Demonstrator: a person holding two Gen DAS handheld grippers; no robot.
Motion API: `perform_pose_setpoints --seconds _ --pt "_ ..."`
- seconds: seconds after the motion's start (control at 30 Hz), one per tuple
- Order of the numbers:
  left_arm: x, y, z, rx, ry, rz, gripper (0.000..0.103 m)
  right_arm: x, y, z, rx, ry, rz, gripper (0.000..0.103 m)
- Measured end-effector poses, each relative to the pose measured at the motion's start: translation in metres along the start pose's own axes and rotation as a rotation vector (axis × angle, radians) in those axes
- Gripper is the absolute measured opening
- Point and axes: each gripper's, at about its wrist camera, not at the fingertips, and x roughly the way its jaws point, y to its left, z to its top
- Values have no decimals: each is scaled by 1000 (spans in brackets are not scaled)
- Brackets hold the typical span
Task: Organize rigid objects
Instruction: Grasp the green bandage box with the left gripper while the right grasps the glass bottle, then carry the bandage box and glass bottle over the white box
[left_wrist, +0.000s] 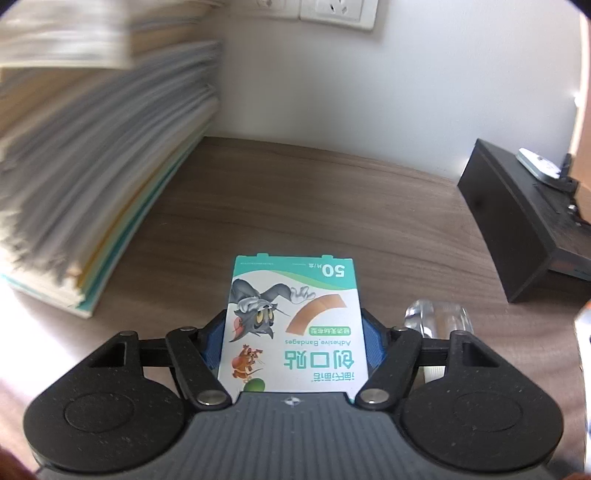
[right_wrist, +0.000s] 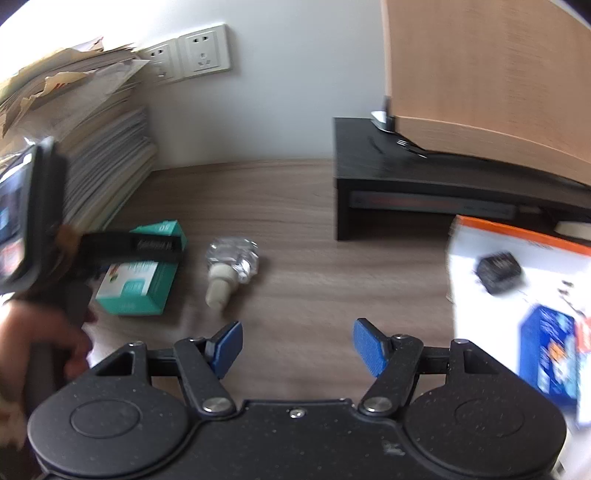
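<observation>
The left gripper (left_wrist: 293, 339) has its blue pads against both sides of the bandage box (left_wrist: 293, 325) lying on the desk (left_wrist: 332, 206), so it should lift squarely, while the right gripper (right_wrist: 297, 347) waits open-jawed and empty.

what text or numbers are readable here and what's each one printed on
"50": top band of the bandage box, printed upside down in the left wrist view.
"Adhesive Bandages": same box front, upside down.
"创口贴": large green characters below that, same box.
Smaller Chinese lines on the box: too small to read.
Print on the white and orange box in the right wrist view: too blurred to read.
</observation>
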Motion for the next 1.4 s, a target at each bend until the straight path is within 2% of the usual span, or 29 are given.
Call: perform_pose_setpoints --seconds 0.2,0.4,0.47,0.5,0.63,0.77,1.0,1.4 --pt "-47 24 -29 29 -29 -6 72 50 28 28 -30 -1 76 80" --pt "-66 46 -44 -7 -12 -2 72 96 54 40 -41 23 60 78" --pt "-67 50 -46 -14 -7 1 72 106 61 43 -64 40 31 70" --pt "-67 51 -47 -20 -6 3 72 109 64 43 -75 36 13 61" --pt "-71 54 -48 -28 -11 3 72 107 66 40 -85 18 -17 60" --pt "-69 42 -43 -23 -23 -6 72 84 61 36 -90 -20 1 60" --pt "-89 9 -42 25 -63 -64 72 20 37 26 -75 -95 10 60" --pt "-142 -93 -69 126 -97 -215 71 -96 -52 -8 34 -156 -94 60"
